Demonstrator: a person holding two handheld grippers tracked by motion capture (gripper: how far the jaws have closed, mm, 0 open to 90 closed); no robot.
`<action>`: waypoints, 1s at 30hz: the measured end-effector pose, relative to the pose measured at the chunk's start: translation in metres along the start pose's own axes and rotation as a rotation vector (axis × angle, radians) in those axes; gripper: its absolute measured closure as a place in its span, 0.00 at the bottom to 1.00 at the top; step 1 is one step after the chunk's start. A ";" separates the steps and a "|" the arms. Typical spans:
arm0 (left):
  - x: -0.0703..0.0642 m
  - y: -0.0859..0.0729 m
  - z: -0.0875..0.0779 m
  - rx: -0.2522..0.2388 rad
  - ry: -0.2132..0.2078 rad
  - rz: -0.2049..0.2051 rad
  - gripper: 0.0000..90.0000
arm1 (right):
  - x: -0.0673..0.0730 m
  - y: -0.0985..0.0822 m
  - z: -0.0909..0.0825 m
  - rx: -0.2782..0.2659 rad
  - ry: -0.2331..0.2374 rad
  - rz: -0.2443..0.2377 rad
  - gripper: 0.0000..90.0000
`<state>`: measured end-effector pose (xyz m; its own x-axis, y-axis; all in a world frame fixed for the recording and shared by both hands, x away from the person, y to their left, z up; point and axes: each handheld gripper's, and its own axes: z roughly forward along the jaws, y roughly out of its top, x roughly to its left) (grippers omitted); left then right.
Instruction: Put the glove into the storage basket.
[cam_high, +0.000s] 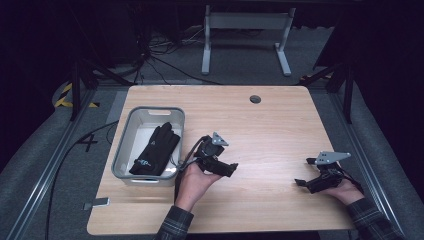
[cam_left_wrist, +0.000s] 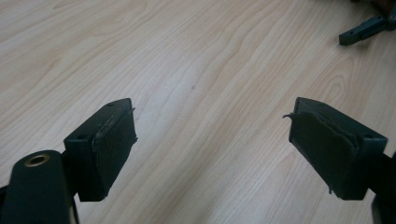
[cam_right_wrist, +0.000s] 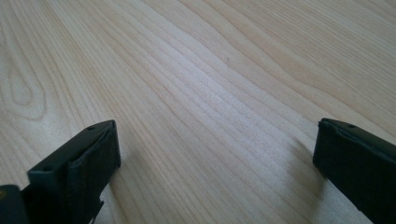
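The black glove lies in the grey bin, so I judge the job done; my left gripper and right gripper both stand wide and empty.

Your left hand comes in from the table's near edge, left of its middle, and holds the left gripper low over the wood, pointing to your right with its jaws wide apart and nothing between them. Your right hand, near the right edge, holds the right gripper pointing left toward the other, jaws spread and empty.
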<state>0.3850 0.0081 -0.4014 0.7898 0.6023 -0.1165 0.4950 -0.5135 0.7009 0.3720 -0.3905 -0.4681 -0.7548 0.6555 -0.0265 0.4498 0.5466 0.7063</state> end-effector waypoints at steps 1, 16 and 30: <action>0.000 0.000 0.000 0.000 0.000 0.000 0.15 | 0.000 0.000 0.000 0.000 0.000 0.000 0.01; -0.032 -0.026 0.054 0.082 0.025 0.087 0.07 | 0.000 0.000 0.000 0.000 0.000 0.000 0.01; -0.031 -0.035 0.067 0.104 0.013 0.125 0.00 | 0.000 0.000 0.000 0.000 0.000 0.000 0.01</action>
<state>0.3674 -0.0336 -0.4694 0.8431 0.5372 -0.0236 0.4285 -0.6448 0.6330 0.3719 -0.3905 -0.4681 -0.7549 0.6554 -0.0264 0.4500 0.5467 0.7061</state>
